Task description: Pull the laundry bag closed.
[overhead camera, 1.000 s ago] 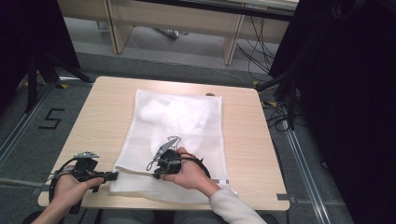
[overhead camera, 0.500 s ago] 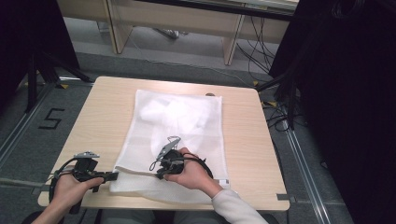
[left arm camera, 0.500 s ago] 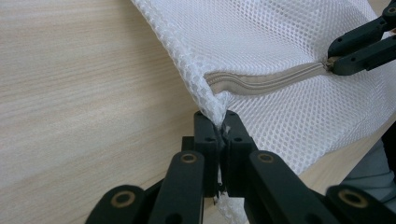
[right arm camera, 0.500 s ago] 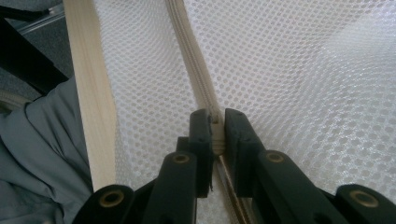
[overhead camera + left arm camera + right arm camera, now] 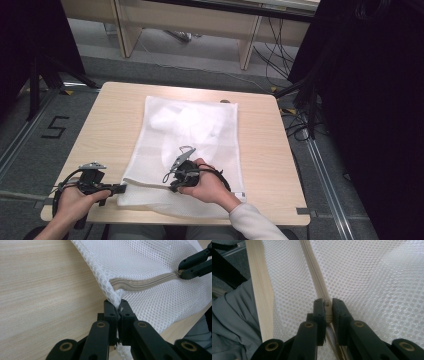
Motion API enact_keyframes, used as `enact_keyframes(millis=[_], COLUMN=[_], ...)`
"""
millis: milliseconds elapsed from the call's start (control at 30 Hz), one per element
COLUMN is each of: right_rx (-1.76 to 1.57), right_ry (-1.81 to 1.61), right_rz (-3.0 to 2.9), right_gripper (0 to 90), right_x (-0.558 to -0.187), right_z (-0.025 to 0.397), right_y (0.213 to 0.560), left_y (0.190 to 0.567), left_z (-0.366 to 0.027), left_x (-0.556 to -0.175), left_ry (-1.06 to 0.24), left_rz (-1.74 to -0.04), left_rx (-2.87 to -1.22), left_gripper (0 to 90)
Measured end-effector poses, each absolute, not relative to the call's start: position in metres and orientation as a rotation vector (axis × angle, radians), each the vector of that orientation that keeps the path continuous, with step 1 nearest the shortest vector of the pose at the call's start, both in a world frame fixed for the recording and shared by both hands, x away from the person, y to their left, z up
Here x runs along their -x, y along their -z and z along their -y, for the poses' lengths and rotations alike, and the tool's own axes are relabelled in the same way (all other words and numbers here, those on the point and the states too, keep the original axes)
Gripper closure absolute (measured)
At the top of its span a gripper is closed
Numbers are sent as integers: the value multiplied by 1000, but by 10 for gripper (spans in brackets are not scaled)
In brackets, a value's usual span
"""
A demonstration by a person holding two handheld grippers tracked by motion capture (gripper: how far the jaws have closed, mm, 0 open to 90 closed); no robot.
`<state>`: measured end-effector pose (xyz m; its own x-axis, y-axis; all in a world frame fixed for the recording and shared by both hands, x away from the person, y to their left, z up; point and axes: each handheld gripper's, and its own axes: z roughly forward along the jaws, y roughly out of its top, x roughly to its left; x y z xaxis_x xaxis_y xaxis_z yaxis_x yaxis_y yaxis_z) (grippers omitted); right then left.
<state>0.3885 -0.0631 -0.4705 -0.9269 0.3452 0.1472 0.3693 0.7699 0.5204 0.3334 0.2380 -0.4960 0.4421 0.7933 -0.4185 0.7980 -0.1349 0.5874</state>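
On the table (image 5: 110, 125), white mesh bag (image 5: 200, 130), pale garment inside, zipper (image 5: 142, 283) claw-pinched.

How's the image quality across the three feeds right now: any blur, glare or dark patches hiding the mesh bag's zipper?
High view: evenly lit, soft overall, black at the right edge; the mesh bag is nearly washed out. Left gripper view: zipper sharp, the left gripper slightly soft up close. Right gripper view: mesh crisp near the right gripper, brighter and hazier toward the upper right.

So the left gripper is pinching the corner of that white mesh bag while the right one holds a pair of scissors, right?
Not scissors. The right gripper is closed on the bag's beige zipper, as the right gripper view shows. The left gripper does pinch the mesh bag corner.
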Motion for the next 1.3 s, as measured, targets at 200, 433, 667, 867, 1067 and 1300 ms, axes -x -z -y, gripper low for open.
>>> enact_keyframes(millis=[200, 433, 667, 867, 1067, 1300], right_rx=[573, 581, 595, 590, 597, 599], right_ry=[872, 870, 863, 864, 857, 849], right_rz=[2916, 2913, 2917, 2917, 2925, 2928], right_gripper=[826, 826, 826, 826, 826, 826], right_x=[-389, -389, -389, -389, -388, -388], right_z=[66, 70, 75, 77, 77, 82], right_y=[471, 470, 470, 470, 470, 468], left_y=[496, 497, 496, 497, 496, 496], left_z=[-238, -238, -238, -238, -241, -241], left_x=[-333, -333, -334, -334, -334, -334], left_ry=[6, -3, 4, 8, 11, 5], left_rz=[-1342, -1350, -1350, -1349, -1331, -1332], left_rx=[-1914, -1899, -1905, -1907, -1948, -1947], left_gripper=[863, 863, 863, 863, 863, 863])
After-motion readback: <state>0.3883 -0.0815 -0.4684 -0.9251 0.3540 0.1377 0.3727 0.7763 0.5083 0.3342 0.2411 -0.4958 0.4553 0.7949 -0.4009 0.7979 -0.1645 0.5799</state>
